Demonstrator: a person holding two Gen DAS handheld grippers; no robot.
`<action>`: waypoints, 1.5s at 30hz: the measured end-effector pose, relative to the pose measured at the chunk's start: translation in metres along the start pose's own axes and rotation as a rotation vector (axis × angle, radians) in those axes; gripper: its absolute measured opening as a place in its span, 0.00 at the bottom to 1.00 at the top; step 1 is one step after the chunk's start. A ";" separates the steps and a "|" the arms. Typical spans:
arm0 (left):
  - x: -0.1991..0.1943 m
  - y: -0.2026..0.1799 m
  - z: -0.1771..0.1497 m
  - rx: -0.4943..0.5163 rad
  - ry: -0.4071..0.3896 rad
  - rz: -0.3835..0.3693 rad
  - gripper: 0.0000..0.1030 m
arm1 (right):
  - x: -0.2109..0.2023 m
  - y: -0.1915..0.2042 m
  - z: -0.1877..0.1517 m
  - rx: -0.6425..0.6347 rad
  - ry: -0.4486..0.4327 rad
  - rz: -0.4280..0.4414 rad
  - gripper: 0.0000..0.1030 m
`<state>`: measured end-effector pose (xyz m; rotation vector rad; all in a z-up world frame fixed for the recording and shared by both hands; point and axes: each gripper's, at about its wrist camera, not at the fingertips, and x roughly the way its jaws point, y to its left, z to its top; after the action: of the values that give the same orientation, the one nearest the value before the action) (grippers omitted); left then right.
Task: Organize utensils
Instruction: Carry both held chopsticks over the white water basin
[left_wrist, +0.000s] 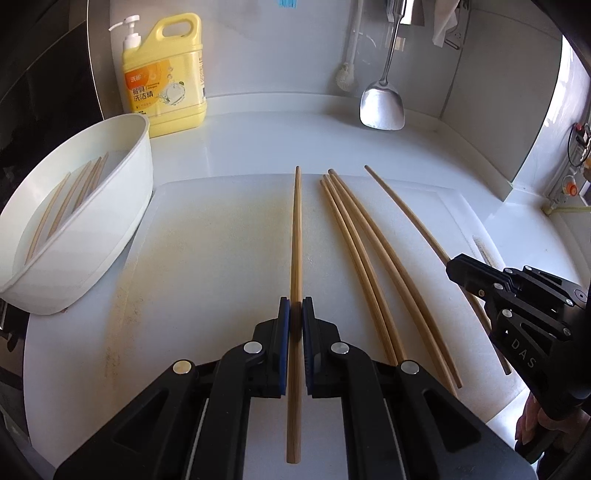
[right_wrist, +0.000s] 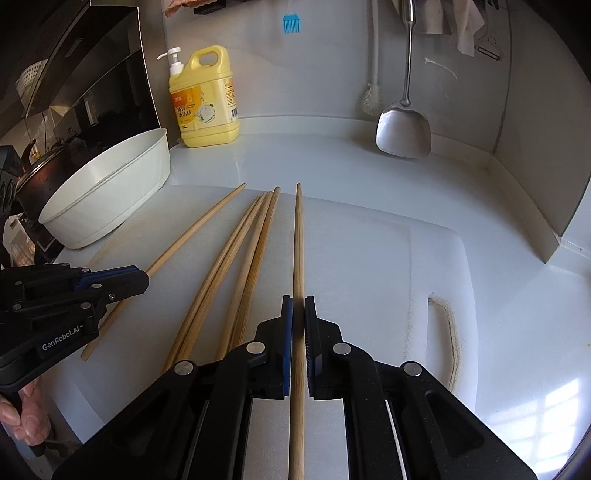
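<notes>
**Both grippers clamping chopsticks on the cutting board**

Blue pads of the left gripper are pinching one chopstick; the right gripper is pinching another chopstick. Three loose chopsticks are lying between them on the cutting board. Lifting both level should be keeping them from swinging on the way to the white tub, where others are already resting.

Each fisheye camera sits just behind its own claw, looking forward and steeply down onto the white surface at close range. Both views share the cutting board, yellow detergent jug, white basin and hanging spatula.
</notes>
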<state>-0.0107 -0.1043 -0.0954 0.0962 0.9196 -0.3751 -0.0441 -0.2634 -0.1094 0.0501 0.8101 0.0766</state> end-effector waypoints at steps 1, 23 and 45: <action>-0.006 0.001 0.003 -0.003 -0.006 0.000 0.07 | -0.005 0.000 0.002 0.010 -0.003 0.000 0.06; -0.123 0.187 0.073 -0.216 -0.119 0.135 0.07 | -0.028 0.149 0.134 0.001 -0.093 0.179 0.06; -0.018 0.325 0.092 -0.226 0.075 0.060 0.07 | 0.130 0.279 0.189 0.110 0.138 0.182 0.06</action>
<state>0.1649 0.1817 -0.0506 -0.0697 1.0254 -0.2111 0.1690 0.0226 -0.0524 0.2246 0.9465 0.2089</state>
